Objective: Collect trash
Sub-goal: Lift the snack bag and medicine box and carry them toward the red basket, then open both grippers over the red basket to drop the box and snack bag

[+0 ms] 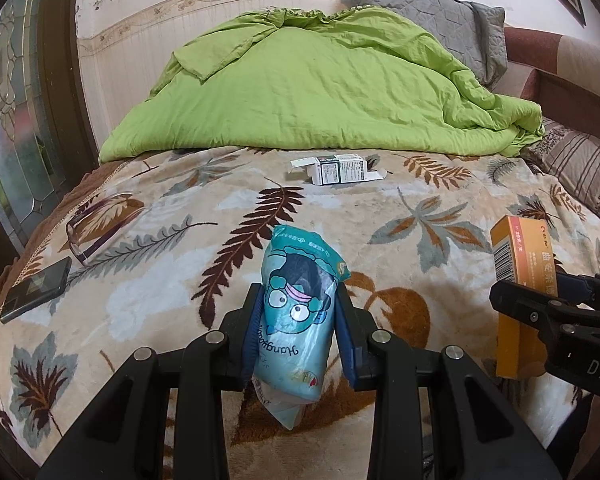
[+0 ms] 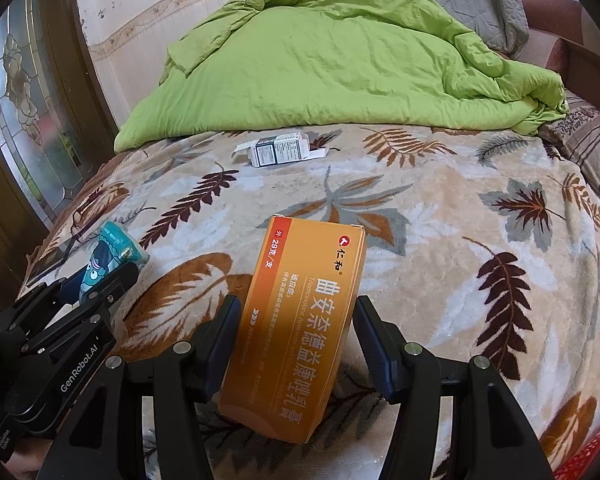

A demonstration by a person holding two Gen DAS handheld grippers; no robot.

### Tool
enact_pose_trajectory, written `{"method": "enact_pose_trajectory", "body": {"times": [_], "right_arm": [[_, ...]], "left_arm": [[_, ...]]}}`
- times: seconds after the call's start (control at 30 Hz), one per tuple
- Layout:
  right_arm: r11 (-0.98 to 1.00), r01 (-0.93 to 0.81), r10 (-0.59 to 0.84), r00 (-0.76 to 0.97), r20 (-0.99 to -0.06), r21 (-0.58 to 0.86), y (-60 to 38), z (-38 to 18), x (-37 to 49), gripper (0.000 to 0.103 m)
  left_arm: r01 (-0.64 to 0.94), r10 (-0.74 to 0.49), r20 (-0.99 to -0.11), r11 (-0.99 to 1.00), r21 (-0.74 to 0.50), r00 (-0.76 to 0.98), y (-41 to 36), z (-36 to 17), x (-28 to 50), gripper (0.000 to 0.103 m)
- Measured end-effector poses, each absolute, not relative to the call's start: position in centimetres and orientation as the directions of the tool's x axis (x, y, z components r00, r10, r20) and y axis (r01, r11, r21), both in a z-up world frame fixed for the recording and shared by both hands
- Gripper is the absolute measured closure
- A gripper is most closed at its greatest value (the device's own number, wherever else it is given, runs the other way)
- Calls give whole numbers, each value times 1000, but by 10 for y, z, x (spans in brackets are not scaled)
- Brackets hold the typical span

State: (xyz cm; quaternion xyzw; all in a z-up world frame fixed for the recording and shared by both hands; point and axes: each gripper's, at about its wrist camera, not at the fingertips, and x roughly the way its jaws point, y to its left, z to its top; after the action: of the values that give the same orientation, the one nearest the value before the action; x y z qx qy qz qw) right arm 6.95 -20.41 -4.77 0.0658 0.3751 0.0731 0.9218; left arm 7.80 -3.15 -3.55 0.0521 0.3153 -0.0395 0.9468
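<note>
Teal wrapper (image 1: 298, 316) btwn L claw (image 1: 299, 300) pads, orange box (image 2: 296, 328) in R claw (image 2: 296, 320).

Black gripper (image 1: 298, 320) frames, silver screws, blue pads (image 2: 374, 340), "GenRobot.AI" lettering.

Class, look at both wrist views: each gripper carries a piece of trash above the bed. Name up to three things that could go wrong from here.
1. The soft teal packet bulges above and hangs below the left gripper; it may slip out.
2. The right gripper holds the orange box tilted; it may twist loose.
3. With both grippers full, the open white box cannot be grasped; the glasses and phone could be mistaken for trash.
</note>
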Motion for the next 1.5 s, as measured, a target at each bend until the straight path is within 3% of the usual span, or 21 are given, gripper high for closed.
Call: {"method": "enact_pose_trajectory", "body": {"times": [0.3, 0.47, 0.7, 0.97, 1.3, 1.4, 1.5], "right_arm": [[980, -67, 174, 735, -655, 185, -213, -35, 54, 41], [963, -44, 209, 742, -637, 265, -240, -22, 29, 41], [957, 87, 107, 782, -614, 277, -318, 1, -52, 41], [893, 347, -101, 777, -621, 288, -419, 21, -156, 41], [780, 533, -217, 720, -659, 327, -496, 7, -233, 41], [761, 545, -198, 712, -673, 353, -505, -6, -238, 40], [747, 550, -176, 705, -687, 374, -511, -19, -240, 38]], "left_arm": [[172, -120, -607, 985, 28, 786, -44, -35, 67, 71], [299, -250, -578, 954, -11, 777, -67, -17, 42, 71], [529, -468, -565, 846, -65, 679, -132, 11, 10, 70], [796, -722, -580, 573, -194, 378, -253, 37, -39, 69], [881, -752, -654, 360, -308, 79, -367, 11, -74, 68], [879, -742, -669, 341, -334, 33, -381, -3, -78, 64], [882, -729, -684, 340, -325, 28, -389, -12, -79, 39]]}}
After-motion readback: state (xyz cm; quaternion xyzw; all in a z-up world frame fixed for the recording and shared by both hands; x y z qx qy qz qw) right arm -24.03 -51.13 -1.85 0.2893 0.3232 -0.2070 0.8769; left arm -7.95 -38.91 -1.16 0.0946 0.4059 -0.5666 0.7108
